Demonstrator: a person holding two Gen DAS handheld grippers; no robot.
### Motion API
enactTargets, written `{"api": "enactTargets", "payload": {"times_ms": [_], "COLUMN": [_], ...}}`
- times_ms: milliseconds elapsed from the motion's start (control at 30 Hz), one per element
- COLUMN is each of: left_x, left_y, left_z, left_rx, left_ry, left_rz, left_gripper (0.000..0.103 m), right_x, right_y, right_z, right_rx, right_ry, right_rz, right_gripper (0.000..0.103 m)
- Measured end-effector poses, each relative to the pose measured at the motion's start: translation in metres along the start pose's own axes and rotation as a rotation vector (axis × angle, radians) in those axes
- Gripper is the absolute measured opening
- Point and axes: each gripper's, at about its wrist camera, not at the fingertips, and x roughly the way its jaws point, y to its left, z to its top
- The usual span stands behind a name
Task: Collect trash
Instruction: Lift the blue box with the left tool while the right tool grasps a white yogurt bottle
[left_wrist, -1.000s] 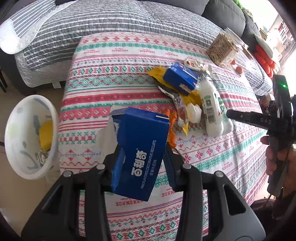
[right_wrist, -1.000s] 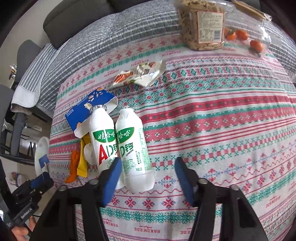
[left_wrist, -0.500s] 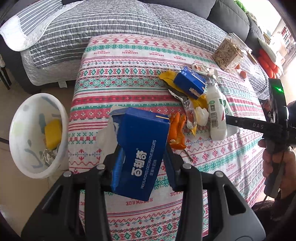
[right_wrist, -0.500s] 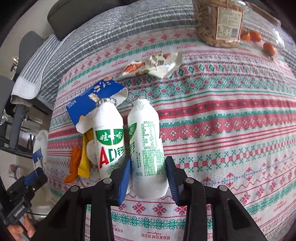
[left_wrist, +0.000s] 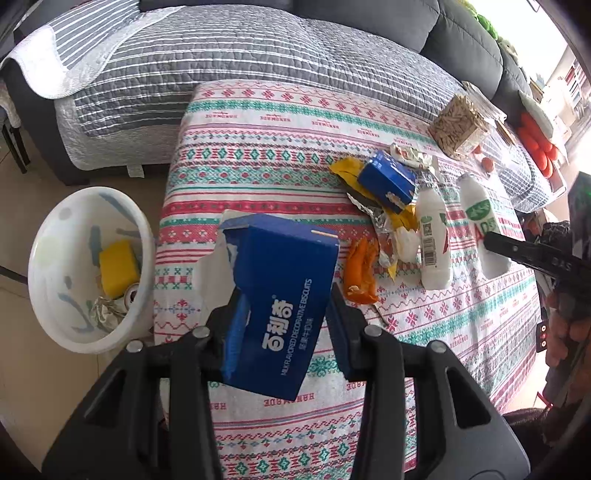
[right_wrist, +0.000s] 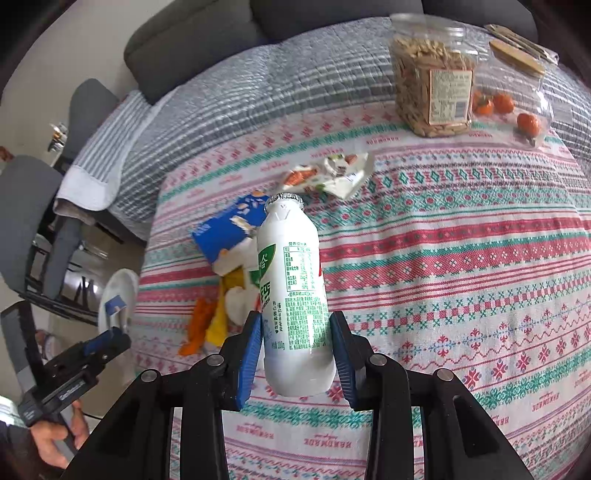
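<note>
My left gripper (left_wrist: 282, 321) is shut on a torn blue biscuit box (left_wrist: 280, 295) and holds it above the table's left edge, right of the white trash bin (left_wrist: 55, 314) on the floor. My right gripper (right_wrist: 297, 343) is shut on a white AD milk bottle (right_wrist: 291, 288) and holds it lifted above the patterned tablecloth (right_wrist: 461, 277); it also shows in the left wrist view (left_wrist: 484, 221). A second white bottle (left_wrist: 432, 240), a smaller blue box (left_wrist: 388, 181), orange peel (left_wrist: 360, 269), yellow and foil wrappers (left_wrist: 380, 218) and a snack wrapper (right_wrist: 328, 177) lie on the table.
The bin holds a yellow sponge-like item (left_wrist: 118, 266) and crumpled foil. A clear jar of seeds (right_wrist: 432, 85) and small orange fruits (right_wrist: 524, 123) stand at the table's far end. A sofa with a grey striped quilt (left_wrist: 221, 62) lies behind the table.
My right gripper closed on the right-hand bottle and lifted it off the table. My left gripper, still holding the blue box, drew back so the bin sits closer to it.
</note>
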Motion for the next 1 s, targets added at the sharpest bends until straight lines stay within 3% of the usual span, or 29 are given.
{"api": "enactTargets", "payload": {"times_ms": [333, 733, 1000], "left_x": [-0.011, -0.031, -0.014], "left_y": [0.031, 0.112, 0.154], "left_z": [-0.002, -0.009, -0.008], "left_rx": [-0.062, -0.205, -0.262], "left_ry": [-0.026, -0.060, -0.052], "left_rz": [0.033, 0.135, 0.208], "left_gripper": [0.043, 0.043, 0.043], "right_x": [0.003, 0.044, 0.069], "right_y": [0.042, 0.112, 0.142], "right_z": [-0.009, -0.007, -0.003], "right_rx": [-0.058, -0.176, -0.215], "right_ry": [0.003, 0.047, 0.065], "right_rz": [0.068, 0.112, 0.144], "right_gripper": [0.038, 0.038, 0.038]}}
